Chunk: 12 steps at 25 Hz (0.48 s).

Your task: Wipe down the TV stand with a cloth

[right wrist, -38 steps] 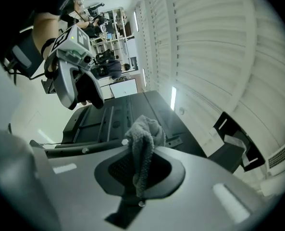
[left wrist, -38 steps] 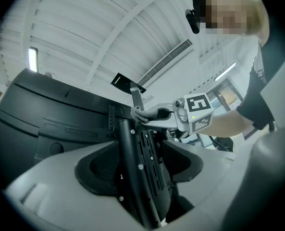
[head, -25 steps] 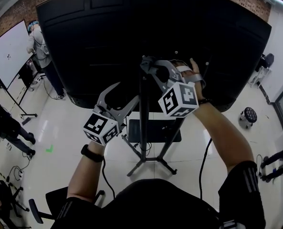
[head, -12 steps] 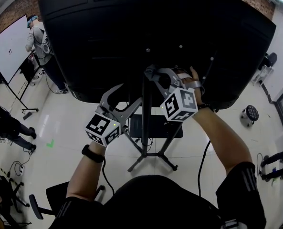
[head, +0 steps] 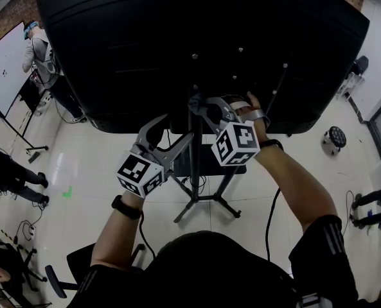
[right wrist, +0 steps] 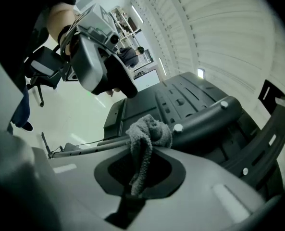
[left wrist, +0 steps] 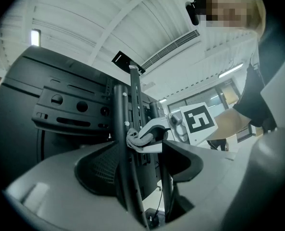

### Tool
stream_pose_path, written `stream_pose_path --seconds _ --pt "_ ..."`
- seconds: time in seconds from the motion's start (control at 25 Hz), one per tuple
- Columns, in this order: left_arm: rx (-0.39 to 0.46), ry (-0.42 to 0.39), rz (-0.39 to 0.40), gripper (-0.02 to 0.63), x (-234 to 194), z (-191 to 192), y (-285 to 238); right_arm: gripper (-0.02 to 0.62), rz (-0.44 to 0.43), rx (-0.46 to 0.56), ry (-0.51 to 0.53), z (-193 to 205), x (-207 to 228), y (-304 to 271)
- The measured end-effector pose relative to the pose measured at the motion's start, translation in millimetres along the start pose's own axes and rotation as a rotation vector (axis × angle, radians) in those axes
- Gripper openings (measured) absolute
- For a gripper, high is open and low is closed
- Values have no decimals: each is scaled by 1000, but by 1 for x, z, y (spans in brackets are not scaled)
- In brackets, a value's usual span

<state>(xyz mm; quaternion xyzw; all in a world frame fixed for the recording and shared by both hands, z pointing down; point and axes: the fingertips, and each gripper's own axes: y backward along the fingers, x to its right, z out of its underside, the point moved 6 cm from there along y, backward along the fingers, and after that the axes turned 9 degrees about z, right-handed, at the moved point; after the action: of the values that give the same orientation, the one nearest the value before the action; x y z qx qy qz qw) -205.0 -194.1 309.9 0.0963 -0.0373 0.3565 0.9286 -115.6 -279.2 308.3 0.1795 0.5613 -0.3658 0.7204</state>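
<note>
The TV stand's black upright (head: 194,153) rises behind the big black TV back (head: 196,37). My right gripper (head: 195,101) is shut on a grey cloth (right wrist: 147,134) and presses it against the stand's black bar (right wrist: 204,119). The cloth (left wrist: 135,139) also shows in the left gripper view, bunched against the upright (left wrist: 124,158). My left gripper (head: 172,128) is lower on the stand and stands open; the upright runs through the gap between its jaws. The stand's legs (head: 206,207) spread on the floor below.
A small black shelf (head: 206,165) sits low on the stand, and a cable (head: 270,210) trails down at the right. People (head: 39,50) and a whiteboard (head: 0,63) are at the left, an office chair (head: 68,268) at lower left, a round stool (head: 335,140) at right.
My right gripper has slid the cloth a little down the upright towards me. The left gripper has hardly moved. The head view has shifted slightly.
</note>
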Motion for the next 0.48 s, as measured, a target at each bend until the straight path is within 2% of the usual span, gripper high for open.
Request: stream_pose_path --seconds 0.48 --pt "-35 100 80 290 -4 36 9 26 -91 -69 -72 1 -56 -12"
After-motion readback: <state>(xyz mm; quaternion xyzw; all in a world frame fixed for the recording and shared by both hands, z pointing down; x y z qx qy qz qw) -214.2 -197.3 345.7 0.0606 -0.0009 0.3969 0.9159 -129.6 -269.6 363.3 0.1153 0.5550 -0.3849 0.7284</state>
